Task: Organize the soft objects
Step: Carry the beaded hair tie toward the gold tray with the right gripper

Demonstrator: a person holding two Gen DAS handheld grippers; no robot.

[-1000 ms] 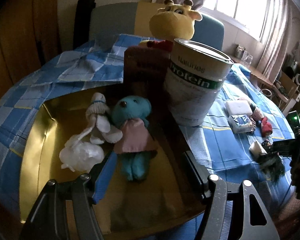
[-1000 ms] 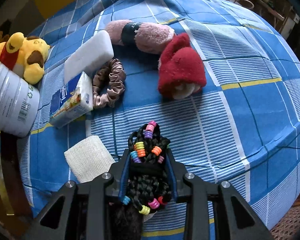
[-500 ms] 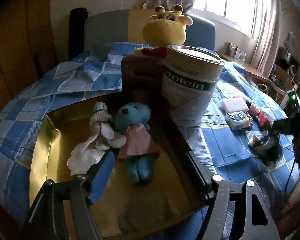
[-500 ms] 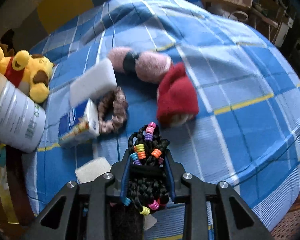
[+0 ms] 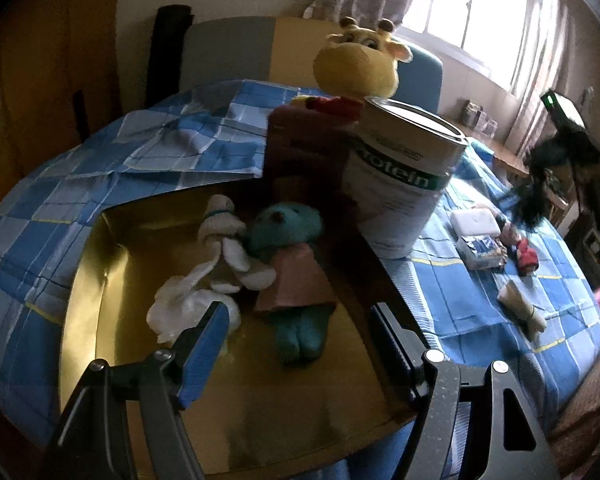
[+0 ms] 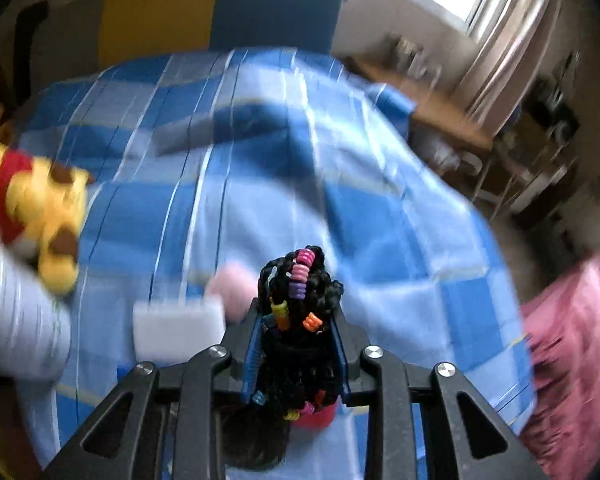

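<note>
In my left view a shallow gold tray (image 5: 100, 280) fills the middle of the frame. Inside it lie a teal teddy bear (image 5: 292, 256) in a pink dress and, touching its left side, a white cloth doll (image 5: 216, 268). My left gripper (image 5: 300, 344) hangs over the near end of the tray with its fingers spread apart and nothing between them.

Just right of the tray stands a tall white tin (image 5: 400, 184) with its top open; I cannot see what is in it. A dark red box (image 5: 304, 140) stands against the tin's left side, and a yellow giraffe toy (image 5: 356, 64) rises behind both.

My right gripper (image 6: 296, 344) is clamped on a black braided hairpiece (image 6: 300, 320) strung with coloured beads, at the lower centre of the right view. In the left view the same dark bundle shows blurred at the upper right, up off the bed.

On the right side of the left frame lie a white sponge (image 5: 474, 222), a small tissue pack (image 5: 480, 252), a red plush piece (image 5: 526, 258) and a rolled beige cloth (image 5: 520, 308), all apart from the tray. The tin stands between the tray and these.

Everything rests on a blue checked bedspread (image 5: 440, 296). A padded headboard (image 5: 228, 52) in grey, yellow and blue stands behind, and a bright window with curtains (image 5: 480, 12) fills the upper right. The right view is heavily blurred.
</note>
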